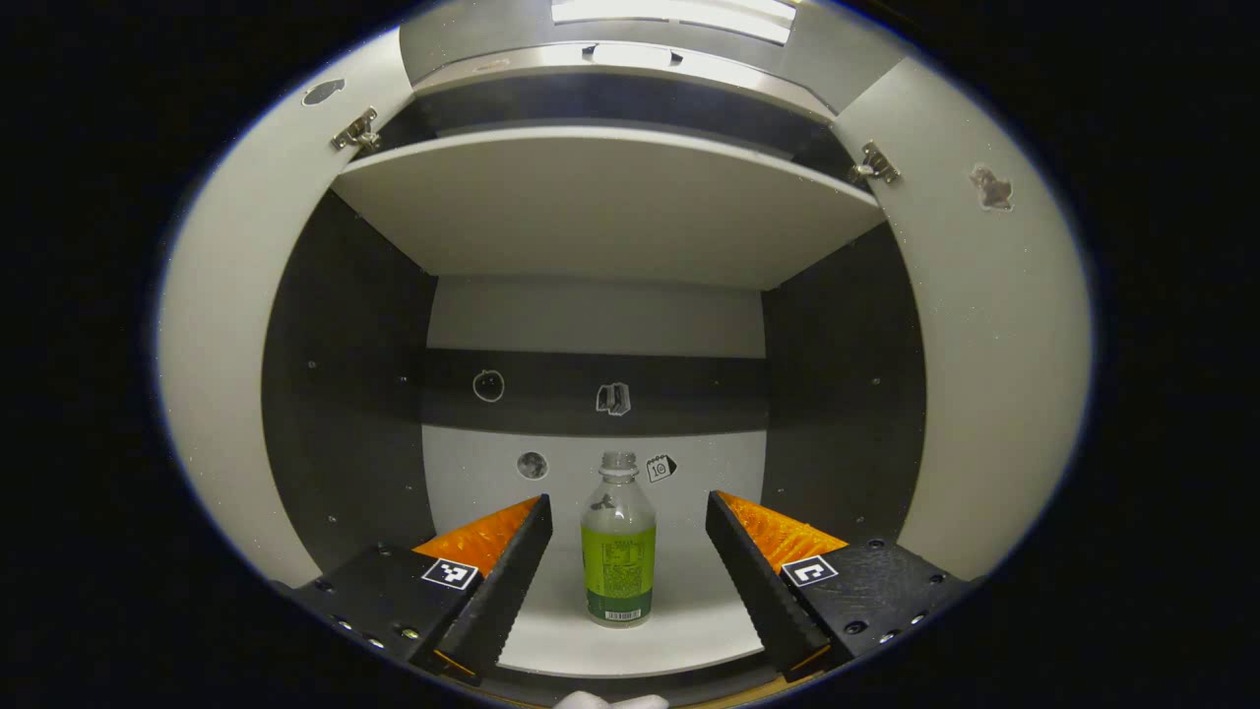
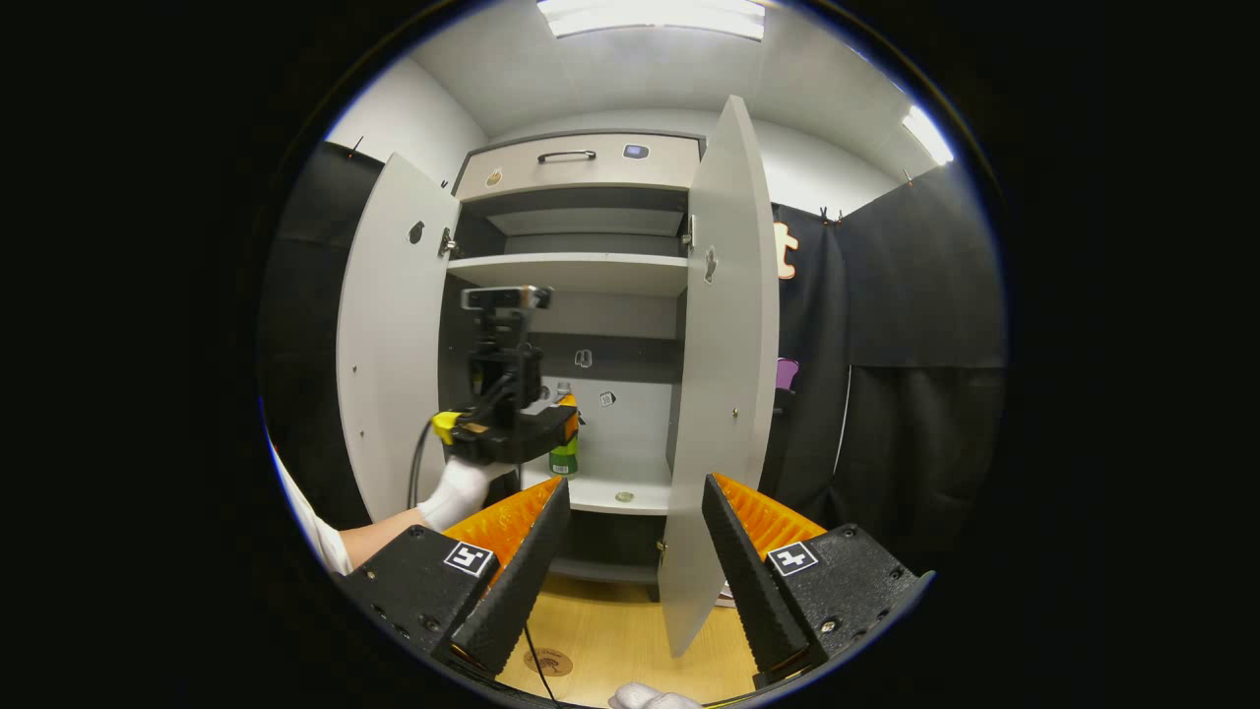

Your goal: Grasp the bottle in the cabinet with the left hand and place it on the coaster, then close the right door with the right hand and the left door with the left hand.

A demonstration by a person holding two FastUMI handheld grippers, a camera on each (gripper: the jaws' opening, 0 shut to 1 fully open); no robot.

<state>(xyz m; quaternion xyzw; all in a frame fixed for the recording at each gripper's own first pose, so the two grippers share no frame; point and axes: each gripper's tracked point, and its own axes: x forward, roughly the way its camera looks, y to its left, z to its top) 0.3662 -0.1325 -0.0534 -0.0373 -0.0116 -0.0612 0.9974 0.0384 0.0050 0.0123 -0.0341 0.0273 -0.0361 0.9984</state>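
Here we see, in the left gripper view, the left gripper (image 1: 628, 566) held in front of the open cabinet (image 1: 610, 197), its two fingers spread wide with the bottle (image 1: 618, 542) standing upright between them but farther back, touched by neither. The bottle rests on the pale lower shelf (image 1: 689, 630), has a clear neck, no cap that we can make out, and a green label around its lower half. Small stickers dot the back wall (image 1: 591, 325) behind it, and a second shelf (image 1: 600, 197) spans the cabinet above. Both doors stand open, the left door (image 1: 231, 325) and the right door (image 1: 994, 345) swung out to either side. In the right gripper view, the right gripper (image 2: 630, 571) hangs farther back from the cabinet with its fingers also wide apart and nothing between them. From there we see the left gripper (image 2: 551, 418) reaching into the lower compartment, carried by a hand in a white glove (image 2: 458, 492), with the bottle (image 2: 564, 455) just past its fingertips. The right door (image 2: 724, 374) stands edge-on in front of us, and a round coaster (image 2: 548, 662) lies on the wooden floor (image 2: 630, 640) below, near our own fingers
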